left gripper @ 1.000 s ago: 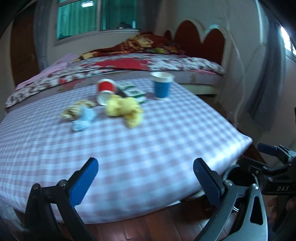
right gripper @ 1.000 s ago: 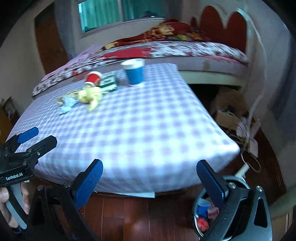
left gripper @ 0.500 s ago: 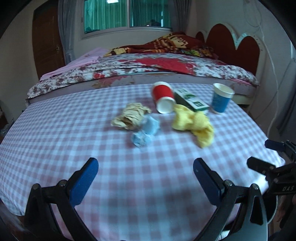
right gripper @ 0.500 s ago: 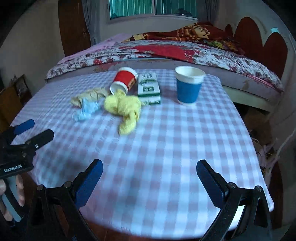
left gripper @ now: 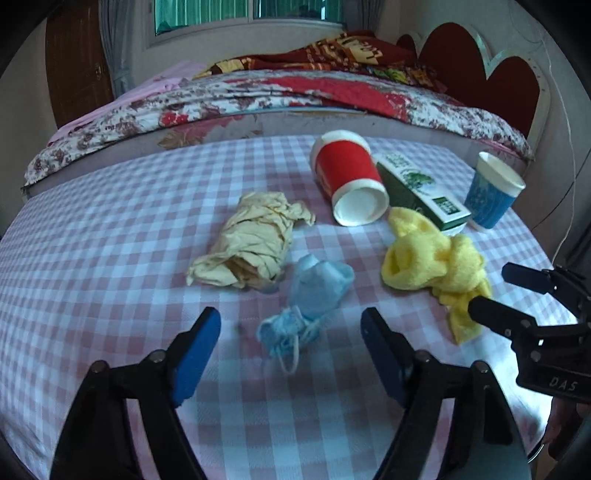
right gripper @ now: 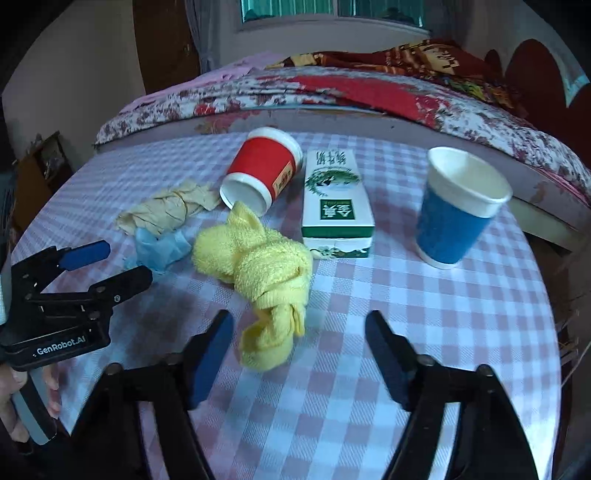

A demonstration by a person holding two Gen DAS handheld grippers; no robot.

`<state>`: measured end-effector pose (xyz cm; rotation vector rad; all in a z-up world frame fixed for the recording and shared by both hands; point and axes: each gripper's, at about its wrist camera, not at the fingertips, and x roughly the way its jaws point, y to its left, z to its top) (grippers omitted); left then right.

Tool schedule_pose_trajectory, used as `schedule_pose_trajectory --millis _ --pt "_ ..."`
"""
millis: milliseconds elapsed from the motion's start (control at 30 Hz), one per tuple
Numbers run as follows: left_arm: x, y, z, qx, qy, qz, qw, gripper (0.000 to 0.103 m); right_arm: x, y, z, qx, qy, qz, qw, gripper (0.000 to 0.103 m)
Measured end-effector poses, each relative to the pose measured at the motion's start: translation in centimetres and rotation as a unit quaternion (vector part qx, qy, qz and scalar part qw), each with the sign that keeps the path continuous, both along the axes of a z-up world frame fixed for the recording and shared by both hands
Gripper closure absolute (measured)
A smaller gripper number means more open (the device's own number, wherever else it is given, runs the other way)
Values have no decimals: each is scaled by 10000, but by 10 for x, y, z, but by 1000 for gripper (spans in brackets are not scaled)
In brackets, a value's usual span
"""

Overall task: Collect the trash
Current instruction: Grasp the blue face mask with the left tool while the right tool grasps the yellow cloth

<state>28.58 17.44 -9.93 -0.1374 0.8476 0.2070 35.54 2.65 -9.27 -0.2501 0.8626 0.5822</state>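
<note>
On the checked tablecloth (left gripper: 110, 258) lie a crumpled blue mask (left gripper: 310, 295), a beige paper wad (left gripper: 251, 240), a tipped red cup (left gripper: 347, 181), a green-white box (left gripper: 421, 192), a knotted yellow cloth (left gripper: 432, 262) and an upright blue cup (left gripper: 491, 192). My left gripper (left gripper: 290, 343) is open, its fingers either side of the blue mask. My right gripper (right gripper: 299, 343) is open just before the yellow cloth (right gripper: 266, 269). The right wrist view also shows the red cup (right gripper: 262, 170), box (right gripper: 336, 199), blue cup (right gripper: 458, 210) and left gripper (right gripper: 107, 262).
A bed with a floral quilt (left gripper: 258, 96) and red headboard (left gripper: 480, 70) stands right behind the table. A window (left gripper: 251, 11) and a brown door (left gripper: 77, 70) are at the back. The table's right edge (right gripper: 546, 295) drops to the floor.
Both grippers have moved in over the table toward the trash. The left one now straddles the blue mask, the right one is close to the yellow cloth. Both stay open.
</note>
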Motion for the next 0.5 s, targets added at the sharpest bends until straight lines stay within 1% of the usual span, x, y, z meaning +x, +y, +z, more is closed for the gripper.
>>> schedule_pose_trajectory --millis 133,200,300,333,367,400,433,467,500 --pt "6 2 -6 -139 102 4 9999 25 7 6 -4 37 28 35 10000 35" --pt "8 2 -7 -137 119 -6 9998 27 11 10 -6 45 61 74 9999 36" --pt "10 6 -12 -254 176 38 9995 30 15 17 -9 20 123 112 9999 37" --pt "11 8 -14 -316 202 67 9993 32 16 18 -10 0 117 81 9999 40" --pt "11 10 -16 -357 222 84 9991 36 17 19 -11 20 117 13 9999 41" --pt "11 10 -16 -360 203 91 9991 37 18 18 -12 43 132 -20 9999 42" --pt "9 10 -16 -351 185 92 9992 39 17 19 -13 46 147 -23 9999 48" --pt "9 9 -16 -342 174 90 9992 42 15 20 -14 43 152 -10 9999 58" --pt "7 9 -16 -355 155 77 9992 46 14 20 -14 54 141 -16 9999 59"
